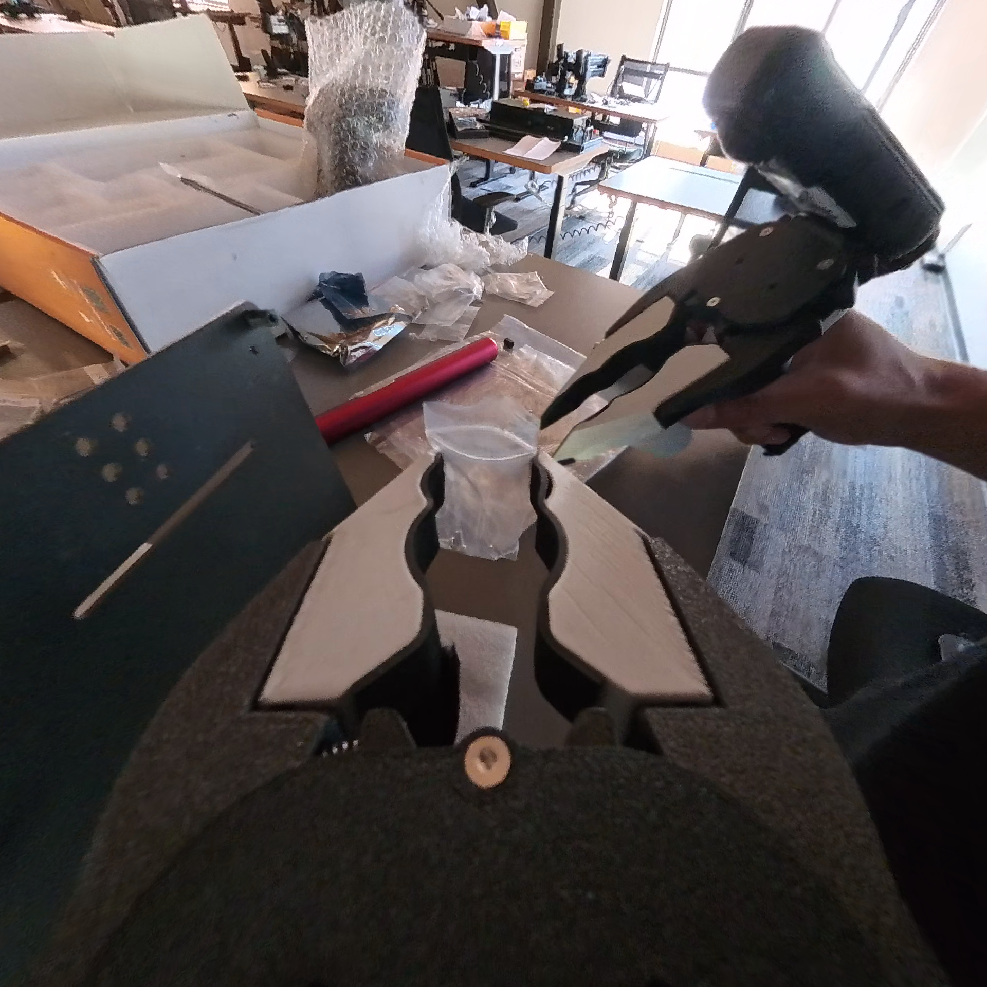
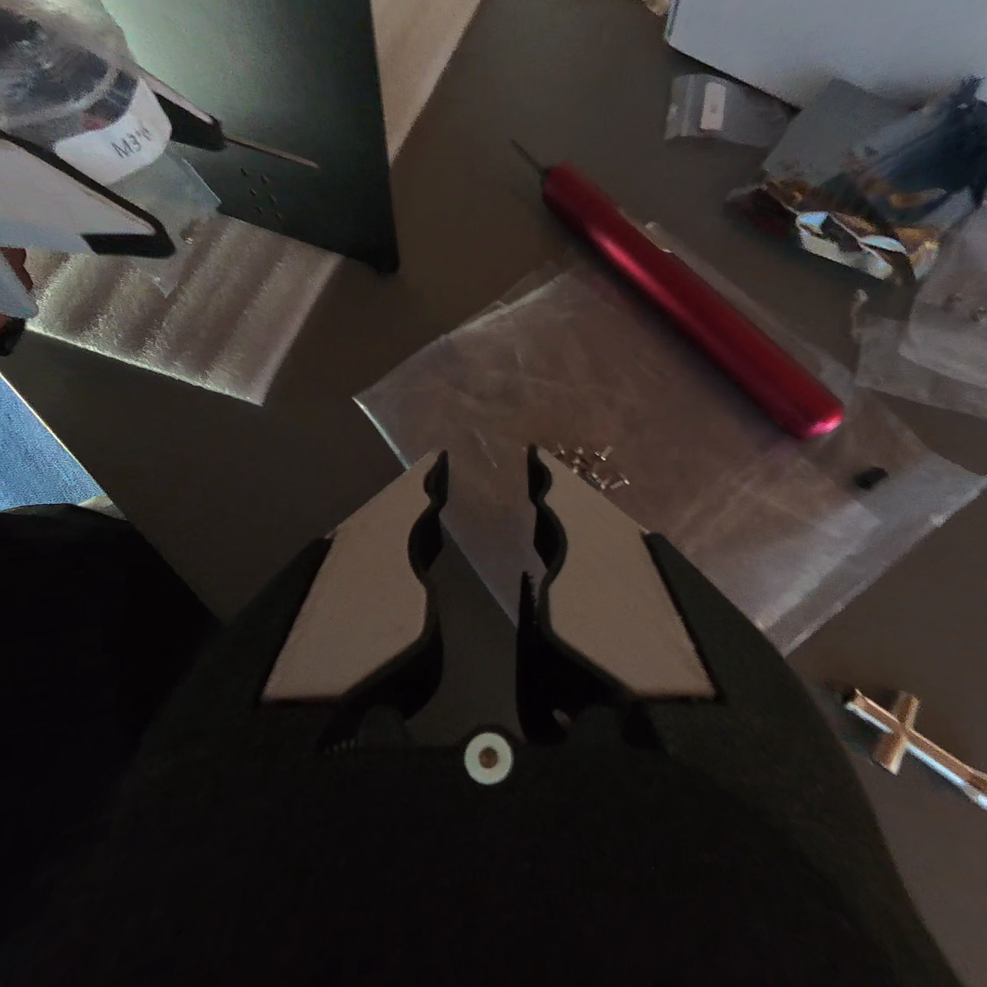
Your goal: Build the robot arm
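My left gripper (image 1: 487, 470) is shut on a small clear zip bag (image 1: 480, 512) and holds it upright above the dark table (image 1: 577, 299). My right gripper (image 1: 553, 439), held by a hand, is open and empty, with its tips right beside the bag's top right corner. In the right wrist view the right gripper (image 2: 487, 456) hovers over a flat clear bag (image 2: 641, 384) with several small screws (image 2: 587, 467) on it. The left gripper's fingers (image 2: 64, 213) and the held bag (image 2: 123, 139) show at the top left.
A red cylindrical tool (image 1: 411, 387) (image 2: 694, 299) lies on the flat bag. A black metal plate (image 1: 160, 480) stands to the left. A white and orange box (image 1: 240, 256) with a bubble-wrapped item (image 1: 363, 96), a foil pouch (image 1: 358, 331), loose bags and a cross-shaped metal part (image 2: 902, 731) lie around. Some 11 cm of space lies between my two pairs of fingers.
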Demonstrator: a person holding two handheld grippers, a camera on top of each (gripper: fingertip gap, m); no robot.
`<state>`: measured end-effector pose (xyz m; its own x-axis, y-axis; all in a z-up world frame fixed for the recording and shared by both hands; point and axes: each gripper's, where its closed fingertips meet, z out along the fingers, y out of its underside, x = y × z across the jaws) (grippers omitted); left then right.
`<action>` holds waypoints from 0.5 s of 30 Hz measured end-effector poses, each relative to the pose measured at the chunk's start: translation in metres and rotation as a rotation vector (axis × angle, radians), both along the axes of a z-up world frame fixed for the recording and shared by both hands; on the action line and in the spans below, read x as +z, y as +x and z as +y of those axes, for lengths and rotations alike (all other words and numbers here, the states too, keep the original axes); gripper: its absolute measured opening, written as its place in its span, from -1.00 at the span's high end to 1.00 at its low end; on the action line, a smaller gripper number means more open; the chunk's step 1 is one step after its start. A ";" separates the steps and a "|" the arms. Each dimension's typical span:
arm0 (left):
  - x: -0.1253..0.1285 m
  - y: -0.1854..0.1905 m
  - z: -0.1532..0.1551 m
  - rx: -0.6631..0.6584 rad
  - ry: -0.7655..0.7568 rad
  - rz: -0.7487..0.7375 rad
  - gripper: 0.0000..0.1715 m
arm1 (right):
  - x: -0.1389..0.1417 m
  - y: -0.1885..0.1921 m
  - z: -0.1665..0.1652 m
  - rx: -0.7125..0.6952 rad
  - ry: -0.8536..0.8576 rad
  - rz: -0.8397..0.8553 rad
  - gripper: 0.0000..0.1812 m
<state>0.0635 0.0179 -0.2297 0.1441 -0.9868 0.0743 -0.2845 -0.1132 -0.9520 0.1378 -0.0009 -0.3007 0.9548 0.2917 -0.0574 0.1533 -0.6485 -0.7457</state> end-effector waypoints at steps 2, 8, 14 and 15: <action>0.001 0.001 -0.002 -0.008 -0.007 0.001 0.65 | -0.006 -0.004 0.004 0.007 -0.013 -0.016 0.67; 0.004 0.006 -0.003 -0.028 -0.015 0.001 0.64 | 0.000 0.009 0.005 -0.033 0.011 0.048 0.71; -0.001 0.009 -0.002 -0.040 -0.027 0.010 0.64 | -0.011 0.018 -0.002 -0.054 -0.040 0.094 0.71; -0.002 0.010 -0.003 -0.043 -0.031 0.015 0.64 | -0.009 0.019 -0.001 -0.058 -0.031 0.085 0.71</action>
